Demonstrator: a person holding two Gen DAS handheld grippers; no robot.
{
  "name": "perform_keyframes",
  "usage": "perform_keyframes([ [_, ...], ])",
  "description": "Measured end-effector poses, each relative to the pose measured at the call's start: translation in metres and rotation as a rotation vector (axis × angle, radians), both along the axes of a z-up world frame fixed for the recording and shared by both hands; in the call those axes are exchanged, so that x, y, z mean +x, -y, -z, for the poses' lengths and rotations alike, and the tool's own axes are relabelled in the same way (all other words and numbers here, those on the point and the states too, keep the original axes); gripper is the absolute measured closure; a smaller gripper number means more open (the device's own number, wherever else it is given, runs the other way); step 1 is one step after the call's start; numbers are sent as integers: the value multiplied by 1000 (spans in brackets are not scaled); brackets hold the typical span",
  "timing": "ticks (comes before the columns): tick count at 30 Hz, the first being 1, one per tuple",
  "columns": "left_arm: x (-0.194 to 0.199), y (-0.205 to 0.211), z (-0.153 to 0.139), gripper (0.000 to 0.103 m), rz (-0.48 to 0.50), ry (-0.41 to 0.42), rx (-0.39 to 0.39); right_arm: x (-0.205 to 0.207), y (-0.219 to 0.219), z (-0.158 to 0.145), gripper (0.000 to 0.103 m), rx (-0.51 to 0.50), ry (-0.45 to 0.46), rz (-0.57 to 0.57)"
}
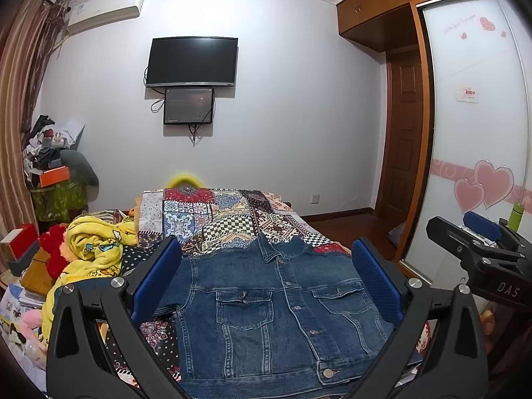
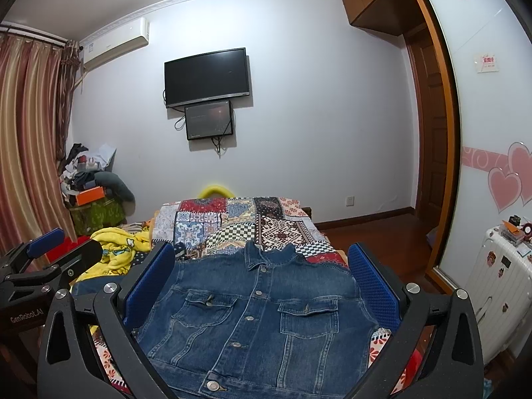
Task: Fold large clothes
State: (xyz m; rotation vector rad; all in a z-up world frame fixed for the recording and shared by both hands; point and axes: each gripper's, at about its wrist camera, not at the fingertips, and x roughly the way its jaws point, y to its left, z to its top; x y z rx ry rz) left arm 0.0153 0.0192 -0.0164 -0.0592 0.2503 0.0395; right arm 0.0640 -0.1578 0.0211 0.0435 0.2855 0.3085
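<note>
A blue denim jacket [image 1: 266, 306] lies flat and buttoned on the bed, collar away from me, sleeves tucked out of sight. It also shows in the right wrist view [image 2: 259, 319]. My left gripper [image 1: 266, 282] is open and empty, held above the jacket's lower half, its blue pads wide apart. My right gripper [image 2: 261, 286] is open and empty too, just right of the left one and above the jacket. The right gripper shows at the right edge of the left wrist view [image 1: 482, 239]. The left gripper shows at the left edge of the right wrist view [image 2: 50, 256].
A patchwork quilt [image 1: 219, 219] covers the bed beyond the jacket. A yellow cartoon blanket [image 1: 96, 249] is bunched on the left. Boxes and clutter [image 1: 50, 173] stand by the curtain. A white suitcase [image 2: 498, 282] and a sliding wardrobe door [image 1: 475, 133] are on the right.
</note>
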Motion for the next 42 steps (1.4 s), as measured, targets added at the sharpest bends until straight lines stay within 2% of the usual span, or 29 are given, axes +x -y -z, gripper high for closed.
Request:
perform_keyframes([
  [14,1,0,2,0,-1,-2,-1,1,-1,2,0,-2,-4,0],
  [28,22,-17,10,0,-20,-42,-14,19,-14,10,0,-17,-51,-19],
  [35,45,-51,20,0,-80,-70,-38,42,-31,15,0,-47,-87,-40],
  [42,76,-128,43,0,-227,-147,-134,82,-55,27,0,-78,-125,-73],
])
